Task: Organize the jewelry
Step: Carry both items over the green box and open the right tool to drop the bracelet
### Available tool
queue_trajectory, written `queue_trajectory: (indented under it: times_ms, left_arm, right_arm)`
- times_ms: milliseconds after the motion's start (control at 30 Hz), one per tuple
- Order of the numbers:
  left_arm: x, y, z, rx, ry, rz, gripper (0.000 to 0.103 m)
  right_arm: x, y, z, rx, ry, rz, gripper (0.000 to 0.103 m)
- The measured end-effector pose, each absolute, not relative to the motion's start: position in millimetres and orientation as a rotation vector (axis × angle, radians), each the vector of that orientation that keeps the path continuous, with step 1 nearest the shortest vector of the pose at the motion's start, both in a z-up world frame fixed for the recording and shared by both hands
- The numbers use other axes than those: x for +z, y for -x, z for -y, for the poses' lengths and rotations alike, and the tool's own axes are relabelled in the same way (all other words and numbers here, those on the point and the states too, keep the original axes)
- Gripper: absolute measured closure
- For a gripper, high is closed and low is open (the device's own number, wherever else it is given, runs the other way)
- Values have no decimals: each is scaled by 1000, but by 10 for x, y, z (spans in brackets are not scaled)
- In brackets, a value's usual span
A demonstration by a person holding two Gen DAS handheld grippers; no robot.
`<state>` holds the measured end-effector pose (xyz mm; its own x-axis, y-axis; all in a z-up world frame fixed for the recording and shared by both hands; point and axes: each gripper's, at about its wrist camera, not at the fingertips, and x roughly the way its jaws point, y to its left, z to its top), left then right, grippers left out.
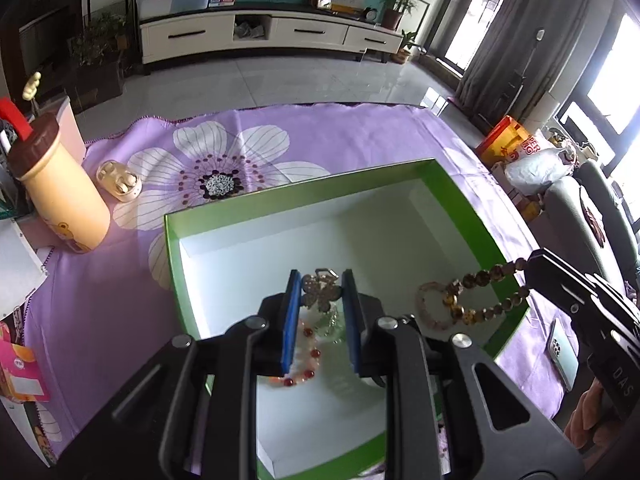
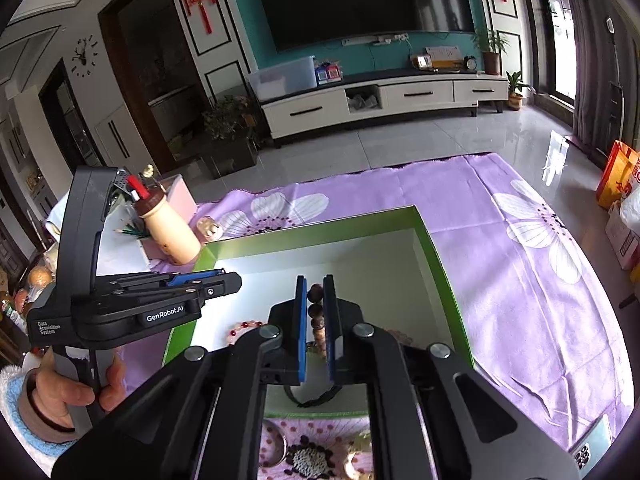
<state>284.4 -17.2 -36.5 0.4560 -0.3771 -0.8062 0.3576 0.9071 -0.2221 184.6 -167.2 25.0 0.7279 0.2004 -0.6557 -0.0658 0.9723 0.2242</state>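
A green box with a white inside [image 1: 280, 208] [image 2: 320, 232] lies on the purple flowered cloth. My left gripper [image 1: 321, 284] is shut on a gold butterfly hair clip [image 1: 320, 292] and holds it over the box. Below it a red-and-white bead bracelet [image 1: 308, 364] [image 2: 244, 326] lies in the box. My right gripper [image 2: 315, 286] is shut on a brown wooden bead bracelet [image 2: 315, 308] [image 1: 480, 296], whose loop hangs into the box's right side. A pale pink bead bracelet [image 1: 430, 308] lies under that loop.
A cream bottle with a brown lid [image 1: 60, 196] [image 2: 168, 220] and an open earbud case [image 1: 119, 182] stand left of the box. A phone [image 1: 562, 354] lies on the cloth at the right. More jewelry [image 2: 276, 446] lies in front of the box.
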Motion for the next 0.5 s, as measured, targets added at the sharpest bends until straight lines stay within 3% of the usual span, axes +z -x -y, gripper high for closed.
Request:
queue_trajectory:
  times_ms: [500]
  left_arm:
    - [-791,-3257,337,-378,9,-1162,83]
  right_arm:
    - [-238,-2477,1691,80,-218,-917,95]
